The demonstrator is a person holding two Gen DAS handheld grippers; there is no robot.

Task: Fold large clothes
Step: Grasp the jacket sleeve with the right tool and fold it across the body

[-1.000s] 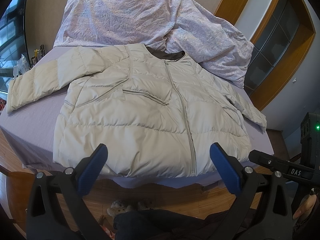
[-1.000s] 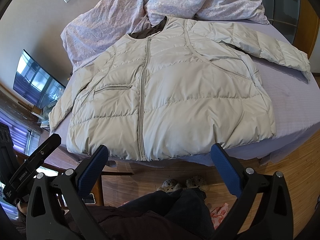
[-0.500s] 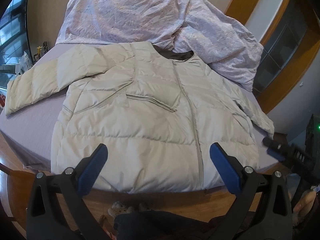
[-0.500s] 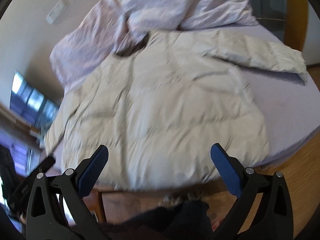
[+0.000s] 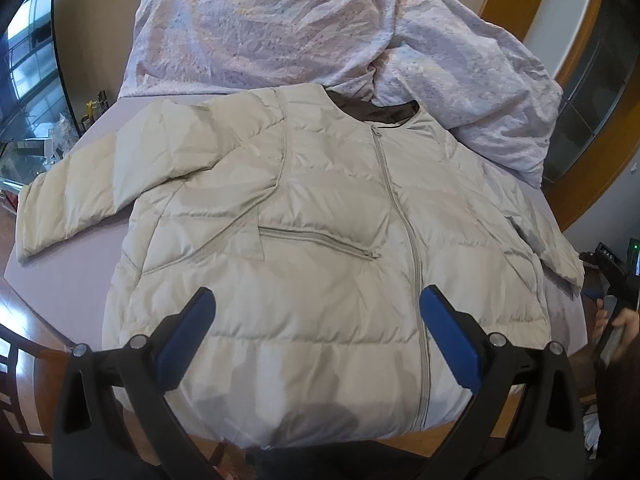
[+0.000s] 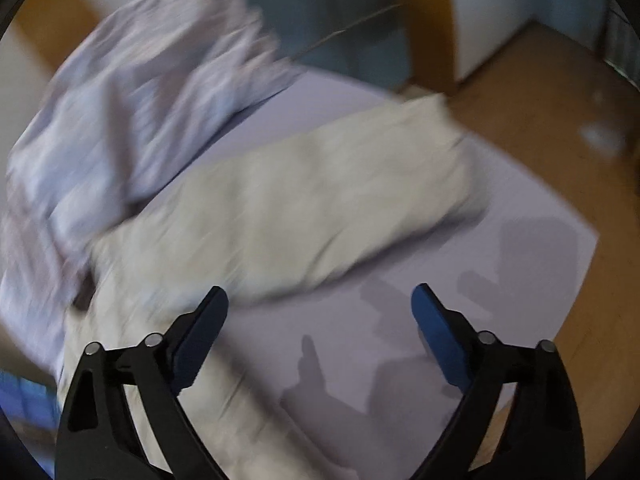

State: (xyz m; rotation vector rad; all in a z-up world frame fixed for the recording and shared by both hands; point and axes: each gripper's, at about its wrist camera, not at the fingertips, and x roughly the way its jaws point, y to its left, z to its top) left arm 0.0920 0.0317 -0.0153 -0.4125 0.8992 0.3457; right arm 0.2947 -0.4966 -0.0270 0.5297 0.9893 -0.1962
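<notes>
Jacket (image 5: 320, 264) on bed (image 5: 60, 280), duvet (image 5: 280, 28) seemingly behind

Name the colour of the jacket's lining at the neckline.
Dark brown lining, inside the beige jacket; clearest in the left wrist view.

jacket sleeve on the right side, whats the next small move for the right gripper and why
Probably lower the right gripper onto the sleeve near its cuff and close. Its jaws stand open with nothing between them, they have just been closing a little, and the jacket lies flat and unfolded on the bed, sleeve stretched out sideways.
</notes>
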